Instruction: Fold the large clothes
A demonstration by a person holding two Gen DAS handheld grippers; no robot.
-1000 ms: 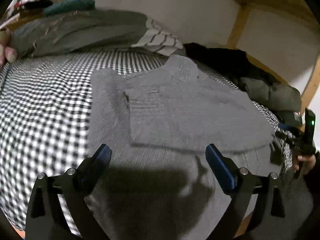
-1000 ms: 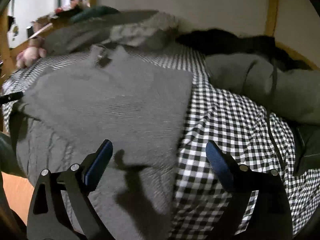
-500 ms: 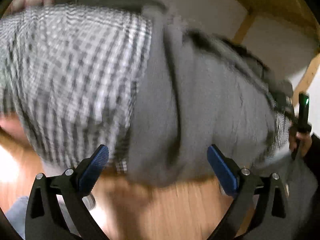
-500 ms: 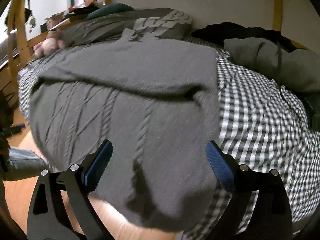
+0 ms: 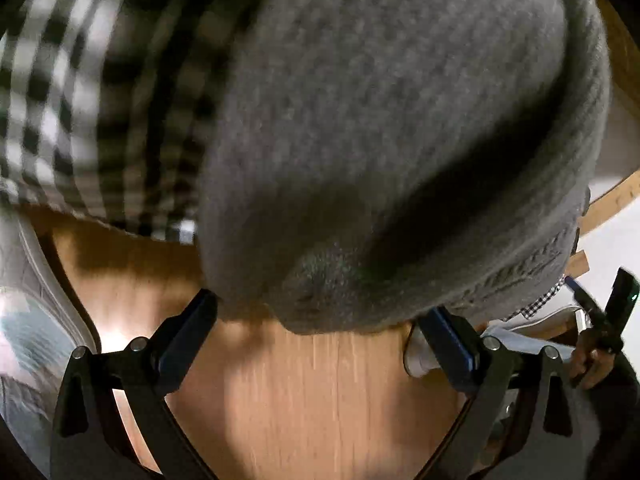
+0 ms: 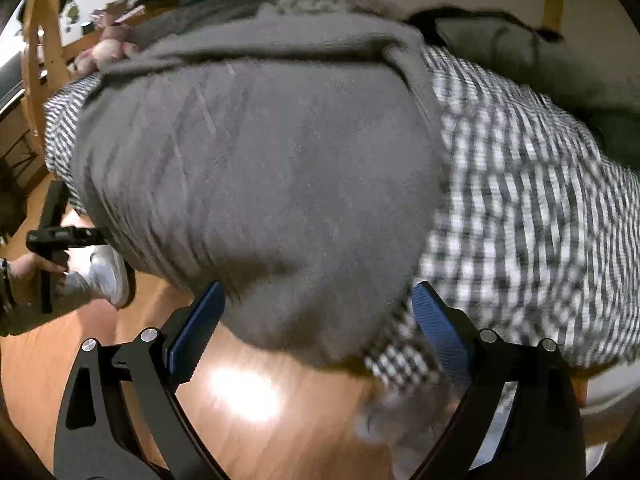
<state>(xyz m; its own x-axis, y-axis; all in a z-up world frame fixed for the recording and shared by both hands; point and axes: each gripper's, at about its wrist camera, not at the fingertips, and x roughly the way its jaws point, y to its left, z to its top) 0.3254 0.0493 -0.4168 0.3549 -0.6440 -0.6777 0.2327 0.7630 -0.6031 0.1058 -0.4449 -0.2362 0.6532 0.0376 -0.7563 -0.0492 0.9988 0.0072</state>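
The grey sweater (image 6: 256,168) lies on the checked bed (image 6: 520,200), hem hanging over its near edge above the wooden floor (image 5: 320,400). Left gripper (image 5: 320,332) and right gripper (image 6: 316,320) are spread wide, empty, below the hem.

Black two-finger left gripper (image 5: 316,324), blue ribbed pads (image 5: 186,334), silver screws, matching right gripper (image 6: 316,322), white shoe (image 6: 108,276)

We see a matt grey knitted sweater (image 6: 256,168), a checked cloth cover (image 6: 520,208), and a glossy wooden floor (image 5: 320,400).
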